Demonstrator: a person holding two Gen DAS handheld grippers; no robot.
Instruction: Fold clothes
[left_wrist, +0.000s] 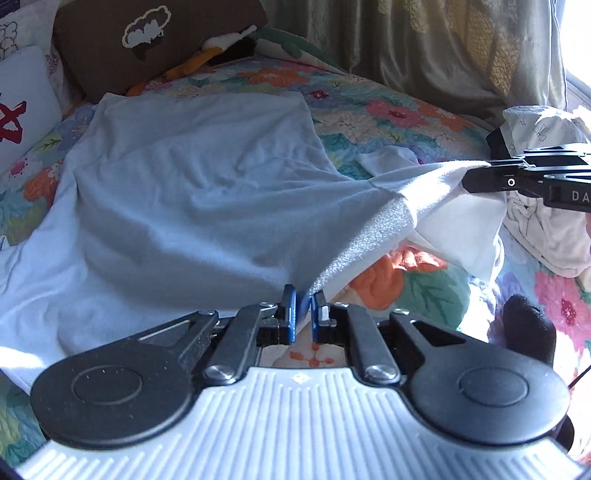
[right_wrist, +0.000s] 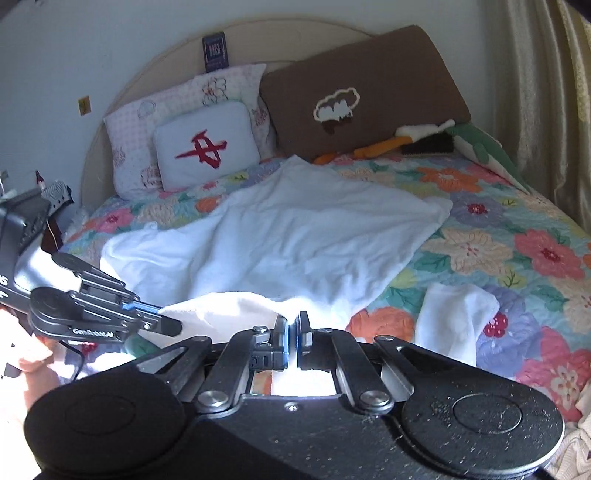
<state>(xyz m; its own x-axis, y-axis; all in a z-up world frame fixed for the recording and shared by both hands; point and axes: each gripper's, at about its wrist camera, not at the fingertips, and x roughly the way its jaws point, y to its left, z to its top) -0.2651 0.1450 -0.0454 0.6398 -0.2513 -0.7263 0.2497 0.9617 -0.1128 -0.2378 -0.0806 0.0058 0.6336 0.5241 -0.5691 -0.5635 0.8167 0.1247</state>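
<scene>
Gripping the near hem of a pale blue shirt, the left gripper has its blue pads pinched on a fold of cloth right at its tips, jaws nearly together. In the left wrist view the right gripper comes in from the right edge, clamped on the same hem further along, so the fabric stretches in a raised ridge between the two tools, lit white by sun. In the right wrist view the right gripper shows its jaws closed tight with white cloth between the pads, and the left gripper sits at lower left, tips touching the same bright hem, with part of a person's hand below it. Beyond the lifted edge the rest of the shirt lies spread and wrinkled on the floral quilt, reaching toward the pillows. A small white cloth lies on the quilt just right of the shirt, apart from it. A heap of pale clothes sits at the right, behind the right gripper. Farther back: a white cushion with a red mark, a pink patterned pillow, a brown pillow, a stuffed toy beside it, headboard and curtain.
</scene>
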